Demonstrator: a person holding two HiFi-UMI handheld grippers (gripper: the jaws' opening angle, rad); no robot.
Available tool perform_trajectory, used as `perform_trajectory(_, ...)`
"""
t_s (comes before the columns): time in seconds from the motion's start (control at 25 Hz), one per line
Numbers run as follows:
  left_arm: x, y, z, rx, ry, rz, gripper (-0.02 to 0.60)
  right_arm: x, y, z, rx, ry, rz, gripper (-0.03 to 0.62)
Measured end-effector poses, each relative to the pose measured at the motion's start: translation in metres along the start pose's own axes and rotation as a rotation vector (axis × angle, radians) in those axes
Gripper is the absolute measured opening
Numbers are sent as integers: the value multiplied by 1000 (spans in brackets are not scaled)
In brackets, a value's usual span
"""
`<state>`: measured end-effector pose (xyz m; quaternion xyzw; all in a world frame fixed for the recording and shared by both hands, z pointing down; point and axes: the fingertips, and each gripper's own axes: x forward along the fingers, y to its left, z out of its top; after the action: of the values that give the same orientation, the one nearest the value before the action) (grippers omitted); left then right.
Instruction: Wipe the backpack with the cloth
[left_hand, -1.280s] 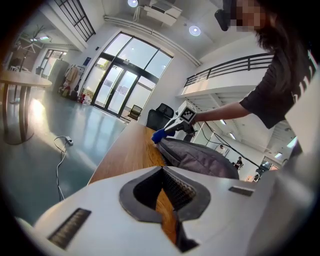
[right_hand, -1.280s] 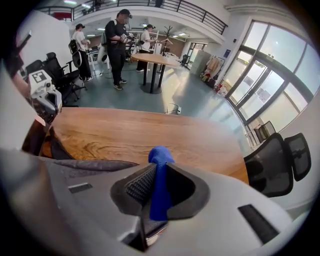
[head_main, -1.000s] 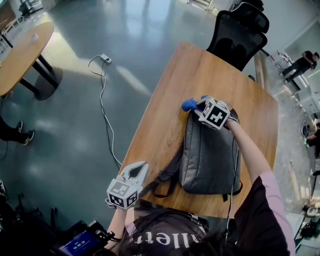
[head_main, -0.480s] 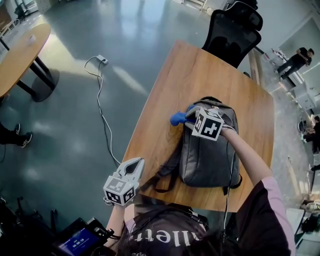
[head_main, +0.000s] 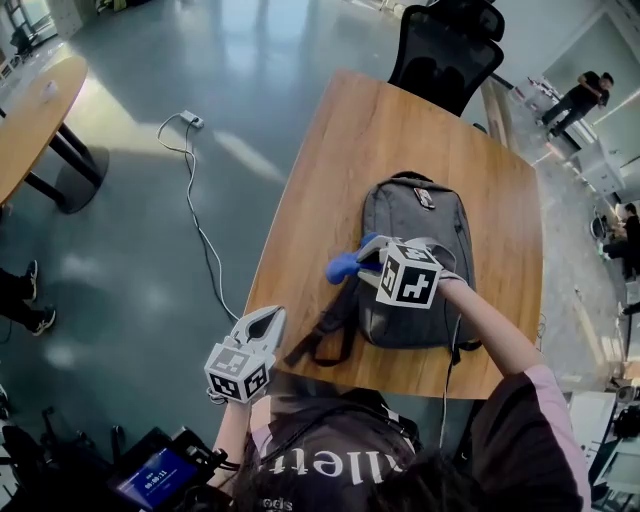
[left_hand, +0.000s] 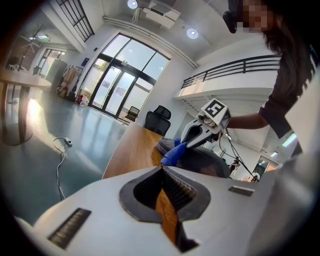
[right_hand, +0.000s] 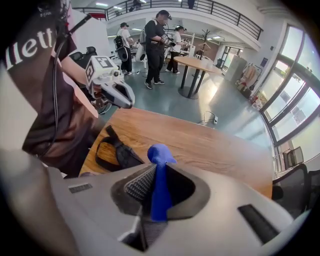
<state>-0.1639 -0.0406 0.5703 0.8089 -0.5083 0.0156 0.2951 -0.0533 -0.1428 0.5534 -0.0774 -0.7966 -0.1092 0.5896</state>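
Right gripper (head_main: 366, 260) has slid down the grey backpack (head_main: 425, 225), which lies flat on the wooden table (head_main: 330, 170) above a glossy floor (head_main: 150, 230). That gripper's jaws pinch the blue cloth (head_main: 342, 267) at the backpack's left edge; left gripper (head_main: 266, 320) hangs clenched, empty.

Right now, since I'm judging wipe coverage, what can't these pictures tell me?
- Cloth contact: in the head view, the right gripper covers where the blue cloth meets the grey backpack.
- Backpack body: in the right gripper view it is hidden under the gripper's own housing; only a strap shows.
- Dirt or wiped patches: too small in every view.
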Motion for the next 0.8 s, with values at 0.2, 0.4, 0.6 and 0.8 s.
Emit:
perform_trajectory(0.2, -2, -9, -6, 29, 11, -45, 2, -5, 66, 6, -67, 19, 57, 61)
perform_trajectory(0.4, 1, -21, -11, 49, 23, -93, 2, -8, 118, 4, -36, -4, 76, 61)
perform_trajectory(0.6, 7, -34, -9, 78, 31, -149, 2, -9, 150, 1, 154, -94, 81, 61)
perform_trajectory(0.8, 9, -55, 5, 96, 48, -189, 1, -39, 153, 9, 422, -250, -12, 63)
